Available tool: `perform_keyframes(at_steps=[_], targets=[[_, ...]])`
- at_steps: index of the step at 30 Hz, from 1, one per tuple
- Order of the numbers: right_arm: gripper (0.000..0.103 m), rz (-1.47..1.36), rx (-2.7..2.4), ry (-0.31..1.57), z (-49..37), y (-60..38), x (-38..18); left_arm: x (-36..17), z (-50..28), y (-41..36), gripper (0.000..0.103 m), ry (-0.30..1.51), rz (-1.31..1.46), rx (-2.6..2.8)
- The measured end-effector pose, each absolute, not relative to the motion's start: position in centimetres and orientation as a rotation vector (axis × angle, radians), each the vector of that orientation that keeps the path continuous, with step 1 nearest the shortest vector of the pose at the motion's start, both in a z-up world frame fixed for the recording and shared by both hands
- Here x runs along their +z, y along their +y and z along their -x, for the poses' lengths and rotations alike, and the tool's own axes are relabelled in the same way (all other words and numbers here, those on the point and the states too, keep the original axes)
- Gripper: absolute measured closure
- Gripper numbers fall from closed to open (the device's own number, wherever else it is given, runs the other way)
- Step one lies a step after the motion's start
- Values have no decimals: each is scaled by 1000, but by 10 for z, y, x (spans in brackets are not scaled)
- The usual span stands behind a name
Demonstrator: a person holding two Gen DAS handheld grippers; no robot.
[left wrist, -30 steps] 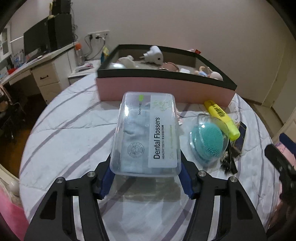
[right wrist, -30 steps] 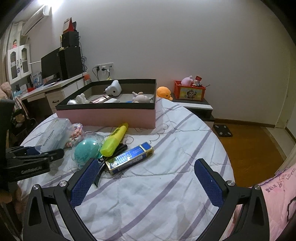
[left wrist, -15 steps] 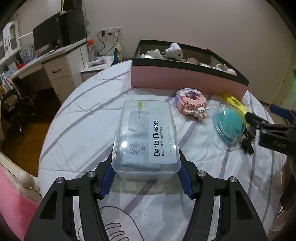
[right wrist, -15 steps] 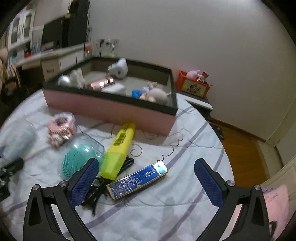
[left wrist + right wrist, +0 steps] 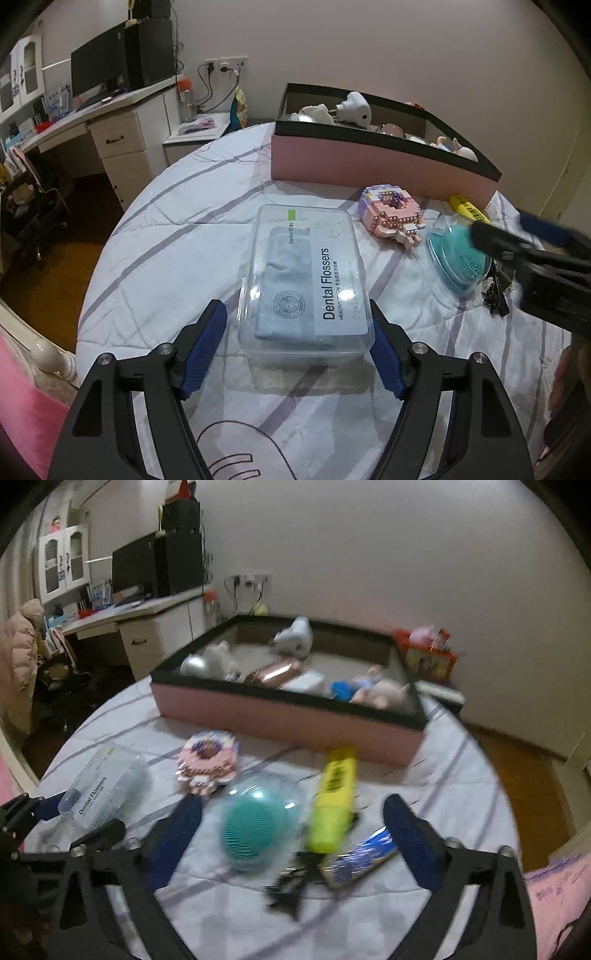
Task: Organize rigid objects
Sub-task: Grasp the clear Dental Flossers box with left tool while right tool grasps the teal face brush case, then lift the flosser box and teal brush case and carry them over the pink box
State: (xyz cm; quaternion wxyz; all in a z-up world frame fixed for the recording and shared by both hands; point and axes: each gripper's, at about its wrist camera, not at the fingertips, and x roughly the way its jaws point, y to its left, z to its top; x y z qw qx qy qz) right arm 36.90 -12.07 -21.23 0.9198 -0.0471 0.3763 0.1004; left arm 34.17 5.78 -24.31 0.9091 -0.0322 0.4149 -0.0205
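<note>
Left gripper (image 5: 297, 345) has let go, jaws opening around seemingly resting floss box (image 5: 304, 280).

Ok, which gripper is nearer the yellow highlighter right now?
Right. The right gripper has the yellow highlighter between its closing fingers, untouched. The left gripper straddles the Dental Flossers box, well away from it.

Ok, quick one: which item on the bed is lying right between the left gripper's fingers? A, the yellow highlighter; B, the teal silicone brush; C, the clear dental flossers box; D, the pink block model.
C: in the left wrist view the dental flossers box sits on the bedspread between the left gripper fingers, whose jaws are opening off it.
</note>
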Motion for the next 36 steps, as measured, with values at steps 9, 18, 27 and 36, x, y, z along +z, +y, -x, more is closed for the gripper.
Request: perform_keyframes(at_steps=[9,18,27,36], targets=[[39,45,199,857,-386,-103,-225,-245,-337,62,23,854,68,-37],[43,18,204,885,-395,-107,-233,-242,-360,60,17,880,63,-44],[45,83,191,872,-393,-99,-236,-249,-375,49,38,892,22,-47],[45,92,310,904,-362,-102,-234,-244,-348,41,38,885,-28,-61]])
